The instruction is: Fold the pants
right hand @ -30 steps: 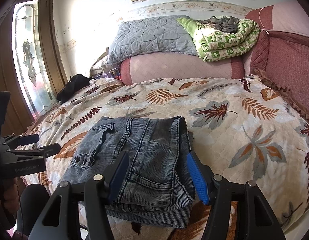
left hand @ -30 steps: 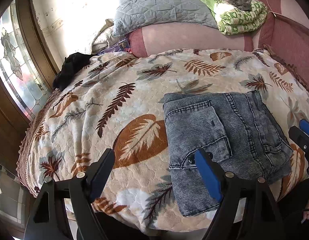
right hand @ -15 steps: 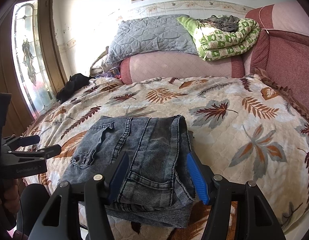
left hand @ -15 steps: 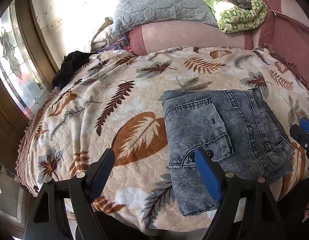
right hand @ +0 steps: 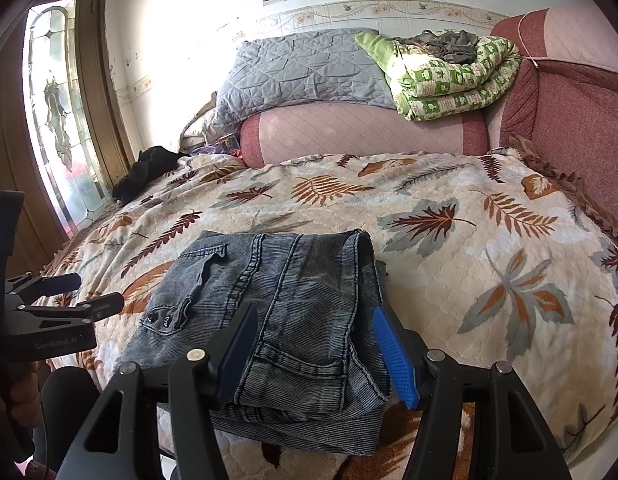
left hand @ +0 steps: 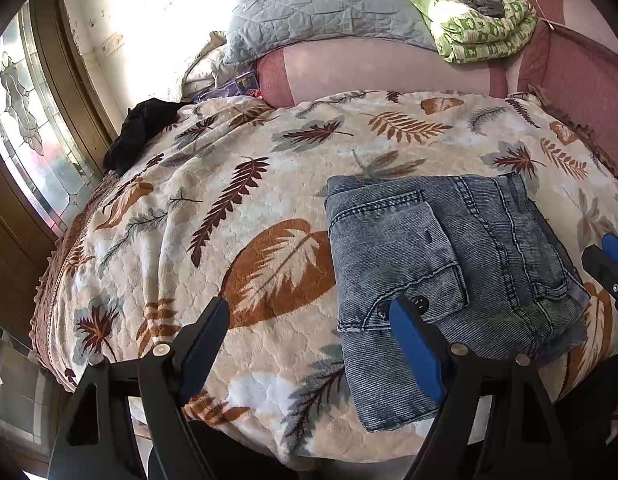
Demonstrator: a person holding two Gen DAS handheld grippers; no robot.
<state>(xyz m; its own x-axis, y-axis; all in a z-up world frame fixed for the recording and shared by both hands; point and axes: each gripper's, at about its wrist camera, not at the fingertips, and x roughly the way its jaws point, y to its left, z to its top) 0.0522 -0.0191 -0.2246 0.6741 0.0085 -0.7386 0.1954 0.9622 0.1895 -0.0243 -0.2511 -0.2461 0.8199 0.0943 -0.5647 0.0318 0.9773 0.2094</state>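
Folded grey-blue washed denim pants [left hand: 449, 276] lie as a compact rectangular stack on the cream plush bedspread with brown and grey leaf print [left hand: 237, 208], near the bed's front edge; back pocket and dark buttons face up. Left gripper [left hand: 309, 320], black frame with blue pads, hovers over the front-left of the bedspread, jaws wide apart and nothing between them; its right finger [left hand: 413, 344] overlaps the stack's left front corner in view, contact cannot be told. Right gripper [right hand: 315, 340] sits low over the stack's near end, jaws apart, pants fabric in the gap between the fingers, pads not visibly pressing it. Behind: pink bolster cushion [right hand: 361, 132], grey quilted blanket [right hand: 301, 68], green-and-white patterned folded quilt [right hand: 453, 80] with a grey garment on top. Black cloth [left hand: 141, 132] at the far left bed edge beside the wooden door with leaded glass [right hand: 57, 120].
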